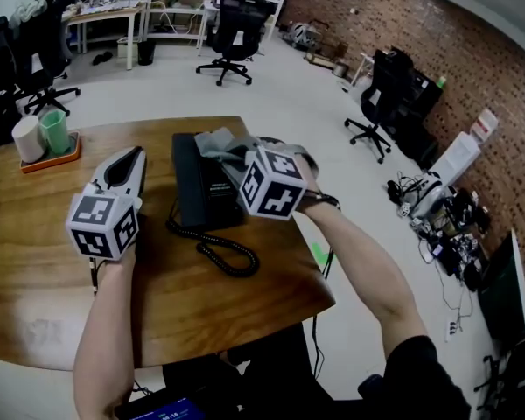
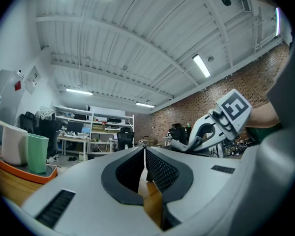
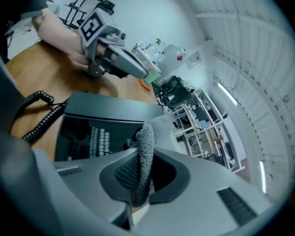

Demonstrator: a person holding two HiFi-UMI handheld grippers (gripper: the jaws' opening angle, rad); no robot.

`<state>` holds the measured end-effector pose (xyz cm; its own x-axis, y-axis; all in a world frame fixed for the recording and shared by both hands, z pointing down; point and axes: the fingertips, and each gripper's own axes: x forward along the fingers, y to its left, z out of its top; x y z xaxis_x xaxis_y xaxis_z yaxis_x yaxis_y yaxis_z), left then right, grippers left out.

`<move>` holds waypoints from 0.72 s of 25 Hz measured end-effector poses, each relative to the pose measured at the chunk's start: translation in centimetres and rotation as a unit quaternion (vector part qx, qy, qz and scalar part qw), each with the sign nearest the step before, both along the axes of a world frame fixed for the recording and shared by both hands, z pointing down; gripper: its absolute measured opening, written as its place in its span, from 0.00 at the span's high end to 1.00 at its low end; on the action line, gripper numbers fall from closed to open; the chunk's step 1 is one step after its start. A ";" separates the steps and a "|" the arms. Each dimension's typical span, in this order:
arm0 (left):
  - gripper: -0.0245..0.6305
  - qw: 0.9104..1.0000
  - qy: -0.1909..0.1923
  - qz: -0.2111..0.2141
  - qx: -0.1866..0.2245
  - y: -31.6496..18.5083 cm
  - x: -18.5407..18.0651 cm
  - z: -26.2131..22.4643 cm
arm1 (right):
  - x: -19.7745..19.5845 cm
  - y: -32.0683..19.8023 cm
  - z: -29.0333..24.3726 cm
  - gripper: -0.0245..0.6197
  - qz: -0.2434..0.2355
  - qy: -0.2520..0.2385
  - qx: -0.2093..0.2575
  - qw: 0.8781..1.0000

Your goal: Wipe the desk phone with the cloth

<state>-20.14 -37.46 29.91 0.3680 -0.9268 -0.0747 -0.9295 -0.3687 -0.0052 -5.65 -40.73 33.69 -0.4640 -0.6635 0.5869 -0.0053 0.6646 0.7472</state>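
Note:
The black desk phone lies on the round wooden table, and its coiled cord curls toward the near edge. My right gripper is shut on a grey cloth, which hangs over the phone's far end. In the right gripper view the cloth is pinched between the jaws of that gripper, just above the phone's keypad. My left gripper is shut and holds nothing. It hovers over the table left of the phone. Its jaws meet in the left gripper view.
An orange tray with a white cup and a green cup sits at the table's far left. Office chairs stand on the floor beyond. A tangle of cables lies on the floor to the right.

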 end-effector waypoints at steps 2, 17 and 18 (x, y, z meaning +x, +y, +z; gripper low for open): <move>0.96 1.000 0.000 0.000 0.000 0.0 0.0 0.0 | 0.6 2.5 1.1 0.92 -0.014 0.015 -0.003 1.000; 0.96 1.000 -0.001 0.000 -0.001 -0.1 -0.1 0.1 | 2.6 4.2 -1.5 0.92 0.000 -0.057 -0.014 0.998; 0.96 1.000 0.000 0.000 -0.001 -0.2 -0.2 0.2 | 2.1 2.0 -2.8 0.92 0.020 -0.082 0.000 0.996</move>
<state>-20.30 -37.61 30.06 0.3677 -0.9271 -0.0732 -0.9297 -0.3683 -0.0051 -3.54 -38.71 30.93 -0.5270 -0.6831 0.5056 -0.1536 0.6617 0.7338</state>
